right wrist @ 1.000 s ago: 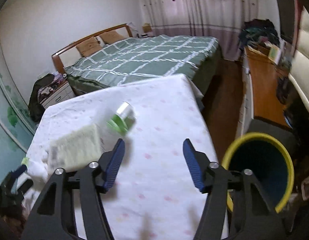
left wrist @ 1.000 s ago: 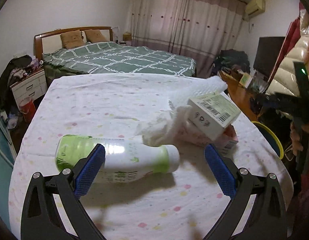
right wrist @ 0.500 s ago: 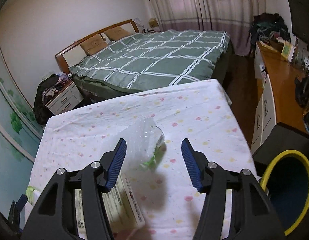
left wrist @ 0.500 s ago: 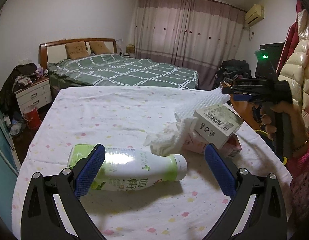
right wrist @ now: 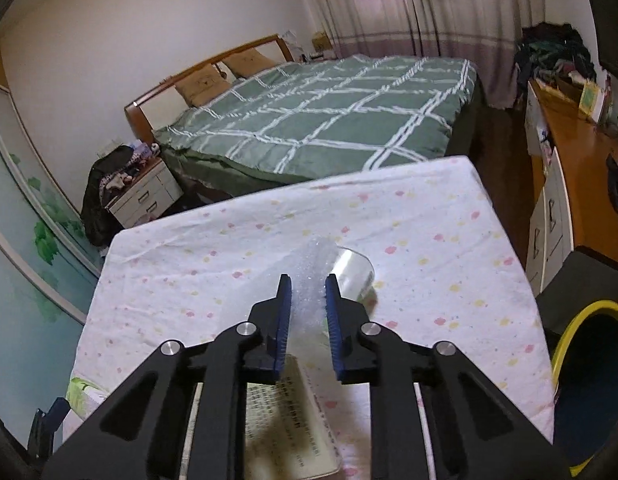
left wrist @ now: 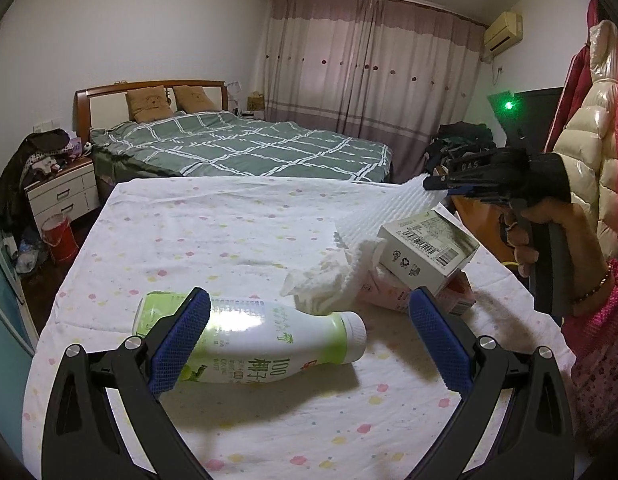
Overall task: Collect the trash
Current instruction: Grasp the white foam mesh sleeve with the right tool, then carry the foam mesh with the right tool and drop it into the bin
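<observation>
Pinching a white dimpled foam packing sheet [right wrist: 311,276] between blue pads that have just been closing, my right gripper [right wrist: 308,286] sits at the table's far right, where the left wrist view also shows it [left wrist: 433,185] clamped on the sheet's raised tip. From there the foam runs back toward about seven o'clock, its lower end lying among the other rubbish. A yellow-rimmed dark round bin [right wrist: 589,380] stands on the floor at roughly four o'clock from the right gripper, just off the table's edge, so I judge the right hand the nearer one for the drop.

My left gripper [left wrist: 309,336] hangs spread wide and empty over a white plastic drink bottle with green ends [left wrist: 265,340]. The bottle lies on its side, its long axis running nine to three o'clock across the jaws, white cap toward three; one blue pad overlaps its base in the view, the other stands clear.

Counted on the spotted tablecloth [left wrist: 213,232]: one bottle, one foam sheet, one crumpled white tissue [left wrist: 329,276], one white barcoded carton [left wrist: 425,246] resting on one pink carton [left wrist: 389,292], and one clear plastic cup on its side [right wrist: 355,270]. One bin.
</observation>
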{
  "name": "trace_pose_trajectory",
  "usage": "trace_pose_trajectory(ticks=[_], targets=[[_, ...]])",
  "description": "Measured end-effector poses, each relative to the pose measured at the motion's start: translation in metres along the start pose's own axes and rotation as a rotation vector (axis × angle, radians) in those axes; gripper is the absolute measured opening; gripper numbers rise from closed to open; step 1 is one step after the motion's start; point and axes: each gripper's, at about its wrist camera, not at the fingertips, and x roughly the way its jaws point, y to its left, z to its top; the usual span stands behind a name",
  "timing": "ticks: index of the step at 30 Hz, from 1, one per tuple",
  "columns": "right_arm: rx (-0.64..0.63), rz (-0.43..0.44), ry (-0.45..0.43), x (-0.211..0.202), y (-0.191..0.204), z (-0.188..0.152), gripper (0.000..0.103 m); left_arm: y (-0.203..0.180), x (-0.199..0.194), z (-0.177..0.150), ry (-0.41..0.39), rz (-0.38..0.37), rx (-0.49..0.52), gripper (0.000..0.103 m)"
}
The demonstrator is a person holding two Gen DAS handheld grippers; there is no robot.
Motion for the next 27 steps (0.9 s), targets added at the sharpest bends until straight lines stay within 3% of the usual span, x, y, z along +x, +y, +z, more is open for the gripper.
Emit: trace_pose_trajectory(ticks=[8, 15, 22, 27], targets=[[-0.027, 0.006, -0.120, -0.049, 0.005, 0.006, 0.015, -0.003, 0.001, -0.001, -0.002, -0.003, 0.012, 0.098], [0.013, -0.052, -0.223, -0.099, -0.031, 0.005, 0.016, -0.007, -0.001, -0.001, -0.007, -0.012, 0.022, 0.098], [0.115, -0.223, -0.334, -0.159, -0.106, -0.014, 0.016, -0.012, -0.001, -0.001, -0.010, -0.018, 0.041, 0.098], [0.223, -0.359, -0.343, -0.183, -0.170, -0.040, 0.016, -0.013, 0.000, -0.002, -0.010, -0.025, 0.047, 0.098]])
